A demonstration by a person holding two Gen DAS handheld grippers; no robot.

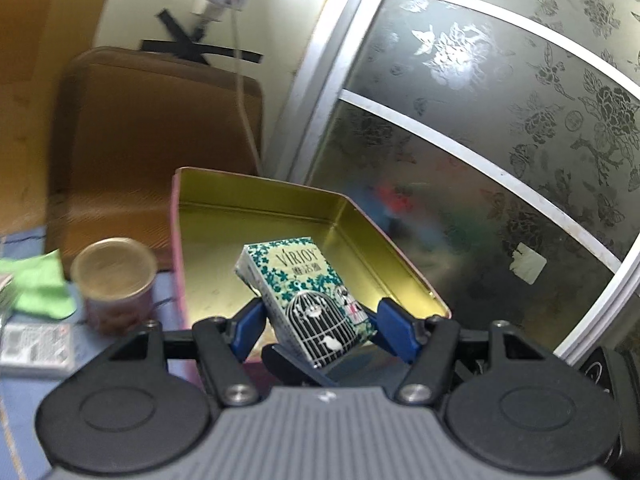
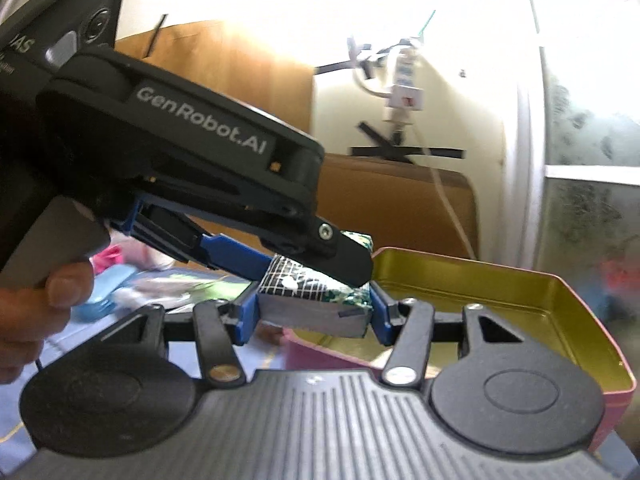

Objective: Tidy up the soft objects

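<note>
Tissue pack (image 1: 304,296) pinched between both my grippers, left gripper (image 1: 320,320) and right gripper (image 2: 314,308), above pink tin (image 1: 320,216).

floral tissue pack (image 1: 304,300), tilted above tin (image 1: 256,200)

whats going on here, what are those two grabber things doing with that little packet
A person holds a gripper in each hand, and both are clamped on the same small floral tissue pack. The left gripper and the right gripper grip it from different sides, holding it up in front of the open pink tin, which looks empty inside. The pack is not in the tin yet.
</note>
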